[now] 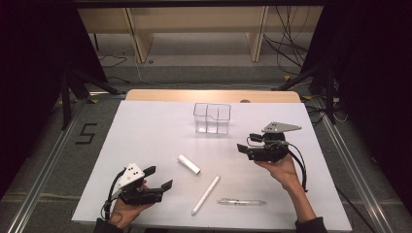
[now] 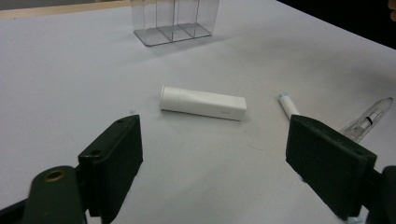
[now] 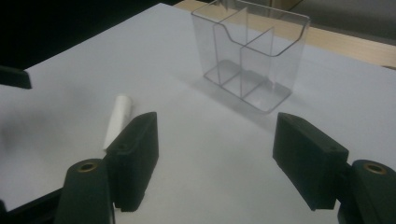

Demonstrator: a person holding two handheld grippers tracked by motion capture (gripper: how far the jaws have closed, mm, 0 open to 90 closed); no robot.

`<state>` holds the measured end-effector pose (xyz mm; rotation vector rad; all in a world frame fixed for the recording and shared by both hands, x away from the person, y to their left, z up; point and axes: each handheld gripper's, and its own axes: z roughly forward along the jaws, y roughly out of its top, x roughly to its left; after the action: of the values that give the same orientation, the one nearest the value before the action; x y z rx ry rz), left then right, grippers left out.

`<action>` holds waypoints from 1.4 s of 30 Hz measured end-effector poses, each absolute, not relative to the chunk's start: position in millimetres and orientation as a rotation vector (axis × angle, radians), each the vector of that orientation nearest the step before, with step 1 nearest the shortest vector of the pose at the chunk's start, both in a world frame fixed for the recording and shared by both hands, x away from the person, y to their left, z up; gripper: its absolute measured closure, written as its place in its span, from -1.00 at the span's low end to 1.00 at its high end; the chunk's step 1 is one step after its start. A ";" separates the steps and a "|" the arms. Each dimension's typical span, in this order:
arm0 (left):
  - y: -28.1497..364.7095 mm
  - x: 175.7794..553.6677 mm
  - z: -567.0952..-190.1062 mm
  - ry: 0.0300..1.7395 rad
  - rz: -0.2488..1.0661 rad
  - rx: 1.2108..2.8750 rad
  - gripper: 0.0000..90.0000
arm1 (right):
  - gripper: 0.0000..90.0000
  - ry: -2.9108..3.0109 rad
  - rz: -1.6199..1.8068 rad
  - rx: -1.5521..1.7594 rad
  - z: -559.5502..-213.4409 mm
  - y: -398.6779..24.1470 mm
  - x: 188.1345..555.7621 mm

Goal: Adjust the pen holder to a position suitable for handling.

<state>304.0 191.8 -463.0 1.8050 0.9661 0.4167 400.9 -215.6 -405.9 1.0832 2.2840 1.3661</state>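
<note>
- While the right claw hangs released and empty above the desk, the clear organizer stands just beyond it.
- Left claw: released, empty, facing the white tube.

A short white tube lies flat mid-table, near a slim white pen.

You had one readable mark: a large dark "5" on the grey floor, just off the left edge of the white table, near its far left corner. The short white tube carried a faint grey imprint near one end in the left gripper view, too small to read. Nothing else bore legible text.
</note>
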 end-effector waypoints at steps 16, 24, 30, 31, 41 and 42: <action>191.9 305.3 -463.5 0.973 0.416 1.803 -0.60 | -0.38 2.367 1.350 0.984 -406.9 -212.3 368.9; 192.4 306.0 -462.9 0.973 0.418 1.805 -0.60 | -0.40 2.412 1.301 0.953 -408.9 -213.7 360.0; 191.7 306.2 -463.4 0.971 0.414 1.810 -0.60 | -0.42 2.437 1.292 0.940 -409.9 -211.3 357.4; 191.5 306.3 -463.6 0.972 0.412 1.809 -0.60 | -0.42 2.444 1.285 0.938 -410.3 -210.4 356.7; 191.6 306.0 -463.4 0.970 0.407 1.806 -0.60 | -0.46 2.503 1.215 0.911 -415.5 -205.3 351.3; 191.7 306.1 -463.4 0.970 0.406 1.805 -0.60 | -0.47 2.508 1.206 0.911 -415.9 -205.0 350.3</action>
<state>306.1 191.7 -463.4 1.8055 0.9704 0.4064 350.3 -205.0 -415.9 0.9112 2.5082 1.2064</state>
